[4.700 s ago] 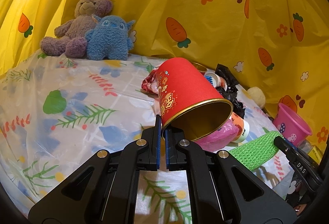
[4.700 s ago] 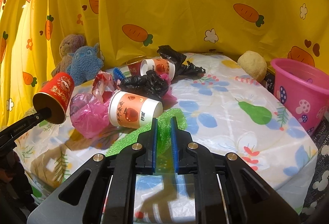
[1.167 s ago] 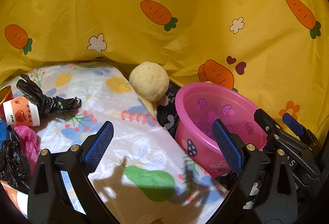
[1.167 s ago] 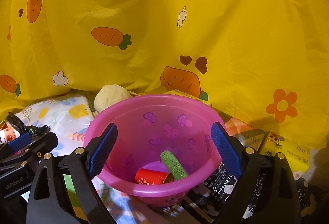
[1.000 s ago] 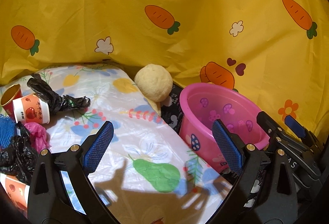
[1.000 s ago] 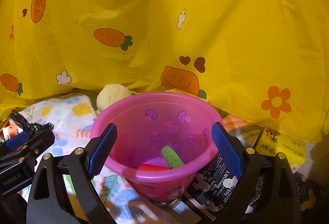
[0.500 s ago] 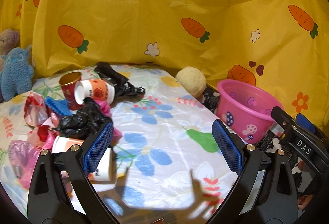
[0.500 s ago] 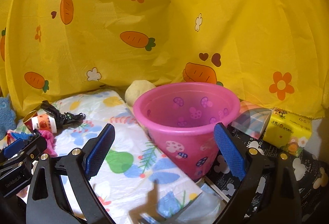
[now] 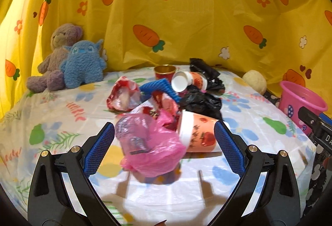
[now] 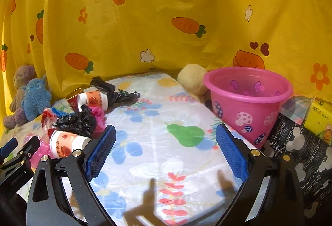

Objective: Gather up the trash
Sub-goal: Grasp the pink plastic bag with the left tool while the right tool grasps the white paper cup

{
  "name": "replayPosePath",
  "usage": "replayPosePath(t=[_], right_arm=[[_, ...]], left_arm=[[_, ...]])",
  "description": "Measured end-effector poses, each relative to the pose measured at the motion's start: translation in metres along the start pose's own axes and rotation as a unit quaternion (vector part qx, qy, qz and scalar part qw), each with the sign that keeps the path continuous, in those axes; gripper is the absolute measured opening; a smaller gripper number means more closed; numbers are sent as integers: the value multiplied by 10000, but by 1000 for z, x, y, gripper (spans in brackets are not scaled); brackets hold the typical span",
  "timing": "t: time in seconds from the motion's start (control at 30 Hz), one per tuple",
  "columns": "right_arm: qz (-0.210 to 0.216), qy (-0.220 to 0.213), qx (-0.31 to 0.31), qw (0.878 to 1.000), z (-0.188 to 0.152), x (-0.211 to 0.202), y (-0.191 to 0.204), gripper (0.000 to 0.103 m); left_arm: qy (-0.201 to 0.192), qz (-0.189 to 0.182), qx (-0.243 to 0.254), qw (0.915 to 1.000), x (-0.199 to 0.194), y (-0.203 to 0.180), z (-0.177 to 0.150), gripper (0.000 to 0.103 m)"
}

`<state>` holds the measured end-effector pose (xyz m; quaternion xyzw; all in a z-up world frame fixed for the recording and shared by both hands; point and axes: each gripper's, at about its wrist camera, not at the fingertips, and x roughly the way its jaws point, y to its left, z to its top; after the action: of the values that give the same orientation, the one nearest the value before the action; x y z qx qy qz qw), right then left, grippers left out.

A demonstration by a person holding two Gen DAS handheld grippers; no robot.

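Legible print was limited. The black mouse-patterned sheet [image 10: 298,143] beside the pink bucket [image 10: 247,99] carried white lettering, of which "SUPPORTING" could be read; the remaining words were partial. The left tongs' body [image 10: 15,172], seen in the right wrist view, bore small white lettering too fine to read. Red characters on the paper cup [image 9: 199,134] and print on the yellow packet [image 10: 320,120] were not legible.
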<state>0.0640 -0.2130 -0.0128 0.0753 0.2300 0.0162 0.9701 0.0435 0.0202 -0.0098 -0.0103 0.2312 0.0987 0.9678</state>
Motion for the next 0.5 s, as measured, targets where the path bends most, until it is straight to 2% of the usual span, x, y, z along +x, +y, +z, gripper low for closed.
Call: replayPosePath(t=[0.07,0.27,0.3,0.4,0.47,0.5], right_arm=[[156,83,-73,9998,-4,3,12,93],[449,269,-375,9979,-14,10,48,94],[498,294,-434,9974,-15,11,54,96],[617,369,-553,9959,-19,16,67,97],[679,455,-605,9948,-21,21,76,97],[715,503,-633,9942,-23,23,80,97]], left_arm=[[208,134,-162,9996,9,15,-4,95],[706,-38,-435,9965,34,35,-12,95],[753,-90,-476,9960,37,37,-13,95],[935,-296,-613,9933,44,43,-16,82],[1089,-442,-691,9907,50,46,-18,63],[1165,-509,-752,9890,52,48,-20,60]])
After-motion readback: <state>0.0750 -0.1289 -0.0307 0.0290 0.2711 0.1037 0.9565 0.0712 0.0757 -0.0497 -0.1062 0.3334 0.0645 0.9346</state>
